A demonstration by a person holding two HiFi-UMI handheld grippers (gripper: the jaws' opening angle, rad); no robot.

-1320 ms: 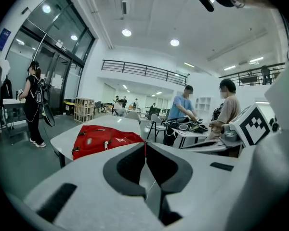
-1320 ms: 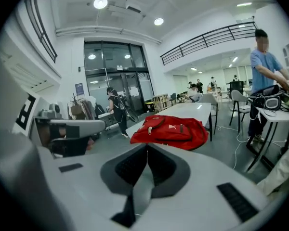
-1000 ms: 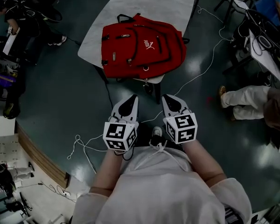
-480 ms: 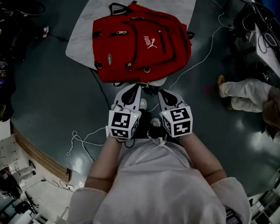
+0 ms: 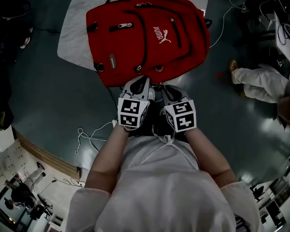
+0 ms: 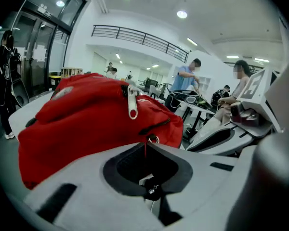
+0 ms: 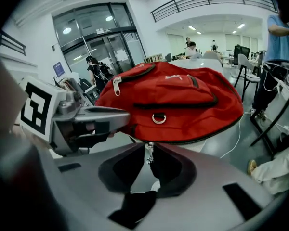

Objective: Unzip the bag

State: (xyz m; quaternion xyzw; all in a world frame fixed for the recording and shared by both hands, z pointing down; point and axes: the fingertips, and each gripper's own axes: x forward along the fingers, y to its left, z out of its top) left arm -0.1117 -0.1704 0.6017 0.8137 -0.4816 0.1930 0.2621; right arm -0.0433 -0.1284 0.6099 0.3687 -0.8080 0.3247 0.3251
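Lying flat and front-up on a pale table (image 5: 71, 42): one red bag (image 5: 150, 37), its base edge at the table's near side, its carry handle at the far end. Black zip lines run across its front and look closed, as far as the views show. A silver pull (image 6: 132, 105) stands on the upper pocket, and a small metal ring (image 7: 158, 118) sits low on the front panel. Left gripper (image 5: 139, 85): held low before the person's body, tips just at the bag's base edge, whether touching it I cannot tell. Its jaws are pressed together at the tips, with only a thin red sliver of bag showing through the seam and nothing held between them. Right gripper (image 5: 165, 90): just beside the left one, pointed at the same edge. Its jaws likewise meet at the tips. A tiny metal piece (image 7: 148, 157) hangs in the opening right under those tips, and I cannot tell if it is pinched or merely seen beyond them. Marker cubes, one per gripper: left cube (image 5: 131, 113) and right cube (image 5: 182, 116), close together above the person's white shirt (image 5: 159, 187). Dark floor (image 5: 43, 95) around the table, with a white cable (image 5: 94, 133) trailing across it on the left. To the right, near a desk, someone's leg in pale trousers (image 5: 263, 80).
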